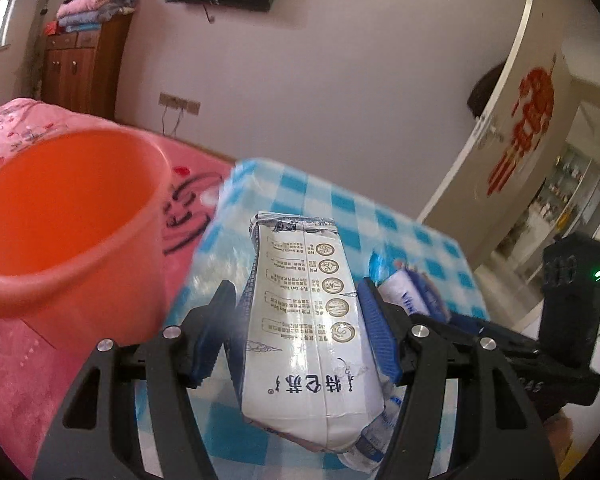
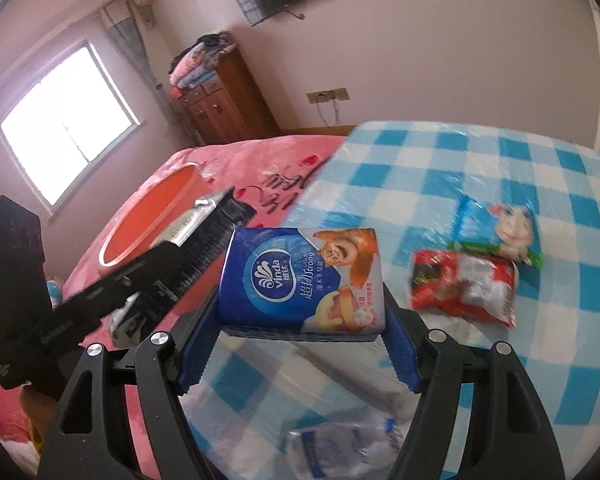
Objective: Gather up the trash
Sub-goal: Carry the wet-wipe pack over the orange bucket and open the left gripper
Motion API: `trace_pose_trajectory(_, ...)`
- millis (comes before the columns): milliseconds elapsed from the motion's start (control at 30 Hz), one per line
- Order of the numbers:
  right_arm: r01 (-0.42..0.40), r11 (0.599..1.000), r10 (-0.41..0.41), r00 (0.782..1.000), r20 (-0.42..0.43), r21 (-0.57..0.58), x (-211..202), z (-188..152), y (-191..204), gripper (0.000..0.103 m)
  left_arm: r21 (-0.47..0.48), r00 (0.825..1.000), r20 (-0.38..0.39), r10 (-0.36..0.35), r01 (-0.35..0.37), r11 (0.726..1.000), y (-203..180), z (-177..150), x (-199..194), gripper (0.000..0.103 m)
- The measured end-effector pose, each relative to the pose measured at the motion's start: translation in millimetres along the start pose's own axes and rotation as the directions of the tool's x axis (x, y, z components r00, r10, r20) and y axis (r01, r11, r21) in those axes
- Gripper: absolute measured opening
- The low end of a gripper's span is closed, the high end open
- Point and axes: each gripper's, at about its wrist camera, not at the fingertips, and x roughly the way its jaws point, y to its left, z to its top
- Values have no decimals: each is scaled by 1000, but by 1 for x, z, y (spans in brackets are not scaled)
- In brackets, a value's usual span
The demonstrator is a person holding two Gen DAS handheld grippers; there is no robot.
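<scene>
- A bedroom: a counter (image 2: 480,152) under a blue-and-white checked plastic cloth beside a bed with a pink blanket (image 2: 236,160).
- The left hand-held gripper (image 1: 296,328) clamps a white milk carton (image 1: 312,332), lifted off the counter.
- The right hand-held gripper (image 2: 300,344) grips a blue tissue pack (image 2: 300,280), also lifted.
- Farther off, a red snack wrapper (image 2: 464,284) lies on the cloth.
- An orange plastic bucket (image 1: 64,216) stands on the bed.

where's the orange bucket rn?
The orange bucket stands on the pink blanket just past the checked table: at left in the left wrist view, and behind the left gripper's body in the right wrist view.
</scene>
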Motion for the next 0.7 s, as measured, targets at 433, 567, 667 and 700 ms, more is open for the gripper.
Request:
trace_pose_trajectory(433,-163,963,166,986,-3,-214,39,71,121,73,-143,956,207,206,-179,973,82,53,-77,64)
trace_pose_trajectory(567,-172,947,174,985,-19,-272,62,81,151,73,-192,946,194,260,-223,956,108,57,-73,64)
trace_pose_trajectory(667,-170,935,167,985,-36,-311,82,83,171,74,-224,942,176,286,-244,943,122,55,-64,64)
trace_pose_trajectory(700,-179,931,172,984,-49,-319,87,83,174,77,-231,942,168,289,-248,941,125,55,-59,64)
